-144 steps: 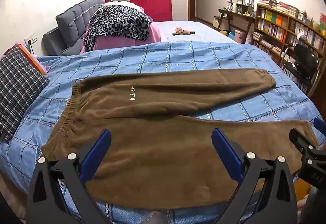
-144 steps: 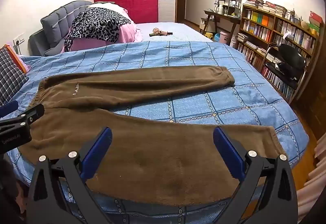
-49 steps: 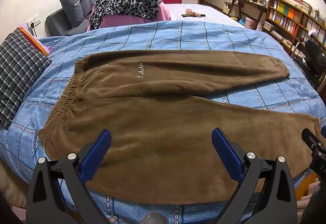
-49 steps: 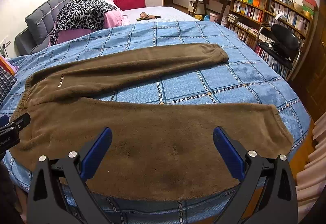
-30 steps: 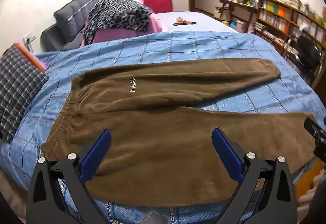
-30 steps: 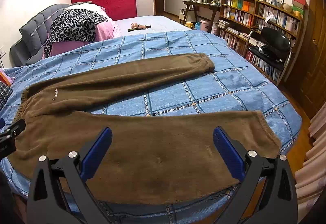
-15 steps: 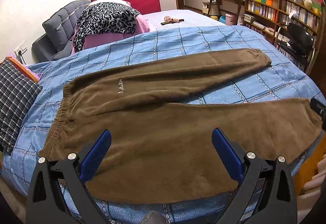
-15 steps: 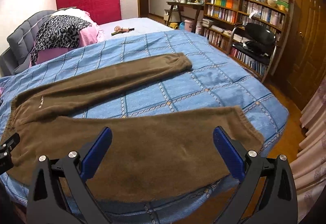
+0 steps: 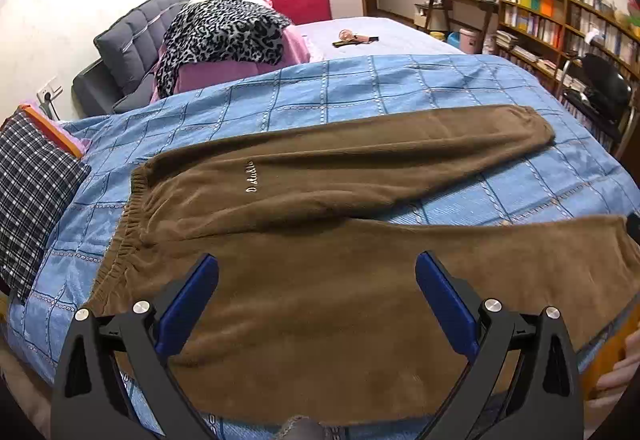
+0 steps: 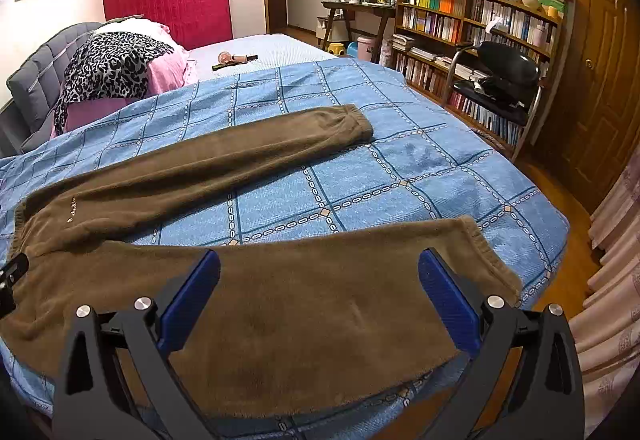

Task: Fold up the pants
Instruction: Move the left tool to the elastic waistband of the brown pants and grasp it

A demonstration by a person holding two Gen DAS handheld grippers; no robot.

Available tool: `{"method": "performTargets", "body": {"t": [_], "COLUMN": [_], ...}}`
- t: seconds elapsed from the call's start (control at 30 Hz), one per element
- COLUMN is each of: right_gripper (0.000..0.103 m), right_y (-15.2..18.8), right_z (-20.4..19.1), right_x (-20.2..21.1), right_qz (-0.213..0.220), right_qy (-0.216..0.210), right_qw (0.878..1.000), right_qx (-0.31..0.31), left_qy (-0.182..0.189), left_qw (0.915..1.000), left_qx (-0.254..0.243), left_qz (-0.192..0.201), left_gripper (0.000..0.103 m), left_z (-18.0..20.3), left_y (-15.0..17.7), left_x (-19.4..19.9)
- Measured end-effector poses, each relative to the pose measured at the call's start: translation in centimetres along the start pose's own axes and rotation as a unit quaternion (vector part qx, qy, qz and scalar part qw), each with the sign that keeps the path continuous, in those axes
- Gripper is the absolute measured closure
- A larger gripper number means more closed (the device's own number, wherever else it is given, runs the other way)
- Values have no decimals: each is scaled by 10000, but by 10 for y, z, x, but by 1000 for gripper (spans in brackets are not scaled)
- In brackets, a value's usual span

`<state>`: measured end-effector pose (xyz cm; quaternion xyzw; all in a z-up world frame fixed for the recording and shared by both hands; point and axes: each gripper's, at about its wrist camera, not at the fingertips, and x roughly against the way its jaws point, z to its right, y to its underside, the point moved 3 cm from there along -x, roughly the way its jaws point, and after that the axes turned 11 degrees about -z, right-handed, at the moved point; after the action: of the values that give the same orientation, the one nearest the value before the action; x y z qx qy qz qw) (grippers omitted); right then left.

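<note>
brown fleece pants [image 9: 320, 240] lie flat on the blue checked bedspread [image 9: 360, 96], waistband at 9 o'clock, legs splayed toward 3 o'clock. left hand-held gripper [image 9: 316, 280] hovers over the near leg, jaws spread wide, empty. right hand-held gripper [image 10: 320, 280] likewise released above the same leg near its cuff.

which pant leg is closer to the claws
The near leg of the brown fleece pants, spread directly under both open claws; the far leg lies farther up the blue checked bedspread.
</note>
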<state>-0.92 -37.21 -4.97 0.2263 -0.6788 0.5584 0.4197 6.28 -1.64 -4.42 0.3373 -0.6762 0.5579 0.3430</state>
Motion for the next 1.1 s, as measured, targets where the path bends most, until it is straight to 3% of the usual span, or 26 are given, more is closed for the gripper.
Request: {"method": "performTargets", "body": {"t": [0.37,0.63,0.87,1.1], "right_gripper": [3,3,3,3], "right_y": [-30,-74,-119,-145], "right_z": [-2,-15,-26,-47], "right_x": [-36,-79,-124,-165], "right_qz": [-198,-315,-380,-603], "right_qy": [32,141,315,175], "right_qw": [9998,9991,9980,9968], "right_qx": [19,236,385,490], "left_qy": [-268,-431,-802,-1167], "left_qw": [9983,9938,9867,9739], "left_qx": [392,748,1103,1694], "left_qz": [-326,-703,-888,-956], "left_gripper": [5,5,5,5], "left_z": [-31,-68,-115,-183], "left_y": [-34,-64,-93,-123], "left_x": [-41,-89,-132,-170]}}
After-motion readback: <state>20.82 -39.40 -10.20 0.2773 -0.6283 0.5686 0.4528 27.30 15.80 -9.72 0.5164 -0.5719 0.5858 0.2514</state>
